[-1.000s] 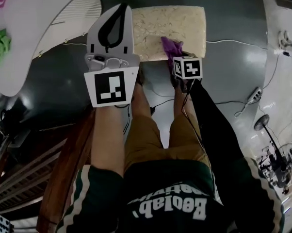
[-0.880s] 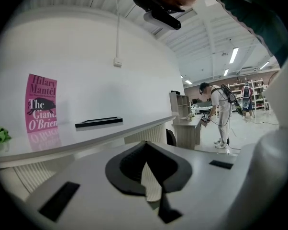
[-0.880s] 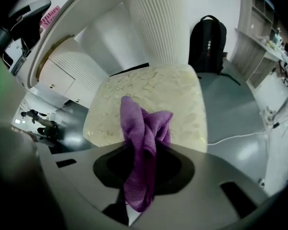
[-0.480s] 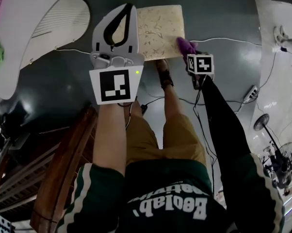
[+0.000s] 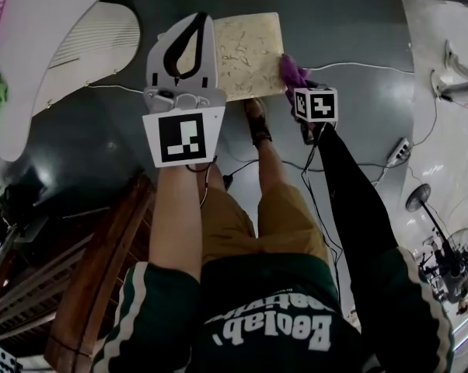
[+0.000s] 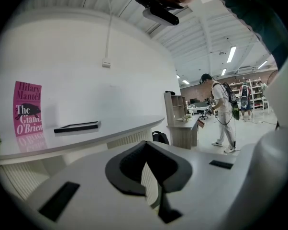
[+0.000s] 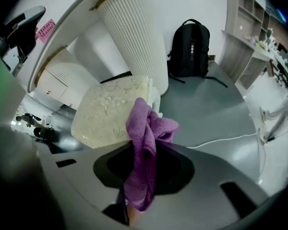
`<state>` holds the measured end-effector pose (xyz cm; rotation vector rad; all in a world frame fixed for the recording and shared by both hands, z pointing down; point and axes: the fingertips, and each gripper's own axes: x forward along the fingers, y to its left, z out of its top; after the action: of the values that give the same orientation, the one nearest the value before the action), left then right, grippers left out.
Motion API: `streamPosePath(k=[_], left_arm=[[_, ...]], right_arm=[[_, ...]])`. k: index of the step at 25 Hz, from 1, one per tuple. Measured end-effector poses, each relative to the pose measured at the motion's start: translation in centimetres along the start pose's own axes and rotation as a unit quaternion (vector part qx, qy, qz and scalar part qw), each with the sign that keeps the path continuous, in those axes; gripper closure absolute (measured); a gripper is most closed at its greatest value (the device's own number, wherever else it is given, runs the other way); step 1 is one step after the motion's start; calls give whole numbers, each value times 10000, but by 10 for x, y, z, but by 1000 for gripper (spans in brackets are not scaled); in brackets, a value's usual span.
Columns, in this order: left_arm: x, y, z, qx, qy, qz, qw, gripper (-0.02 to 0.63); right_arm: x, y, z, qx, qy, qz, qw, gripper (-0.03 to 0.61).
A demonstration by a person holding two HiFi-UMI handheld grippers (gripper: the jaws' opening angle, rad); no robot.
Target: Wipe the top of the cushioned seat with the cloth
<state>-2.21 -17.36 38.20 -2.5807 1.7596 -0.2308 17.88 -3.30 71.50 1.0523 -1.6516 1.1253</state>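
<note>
The cushioned seat [image 5: 249,53] is a cream square with a faint leaf pattern, standing on the dark floor. My right gripper [image 5: 296,80] is shut on a purple cloth [image 5: 291,70] and hangs just off the seat's right edge. In the right gripper view the cloth [image 7: 146,143] bunches up out of the gripper [image 7: 141,152], with the seat [image 7: 105,114] ahead and to the left. My left gripper [image 5: 197,22] is held up over the seat's left side, shut and with nothing in it. Its pads [image 6: 134,166] meet in the left gripper view.
A white curved table [image 5: 47,45] on ribbed columns [image 7: 129,32] stands left of the seat. A black backpack [image 7: 192,42] leans behind it. Cables [image 5: 358,67] and a power strip [image 5: 397,152] lie on the floor at right. A wooden chair [image 5: 102,270] is at lower left.
The right gripper carried the cloth from the seat's front right part off past its right edge. The left gripper stayed raised and shut.
</note>
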Motion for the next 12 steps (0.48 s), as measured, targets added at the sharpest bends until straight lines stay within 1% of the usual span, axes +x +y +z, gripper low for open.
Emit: streamPosePath(k=[4,8,10,12], left_arm=[[-6,11,25,74,-55,116,9999,598],[-18,34,55,-50,-208,362,9991,598],[-26,48,75,-48,-320,514,9982,598],[-31,61,99,52,-438,640,9970,598]], right_arm=[[-26,12,45,-124,-547,114,9984,471],[-61,27,98,-355,-1130,181,9928,471],[-91,37,136,-475,-1578,189,9861,470],[-127,47,180,-513,-2113,213,9759,469]])
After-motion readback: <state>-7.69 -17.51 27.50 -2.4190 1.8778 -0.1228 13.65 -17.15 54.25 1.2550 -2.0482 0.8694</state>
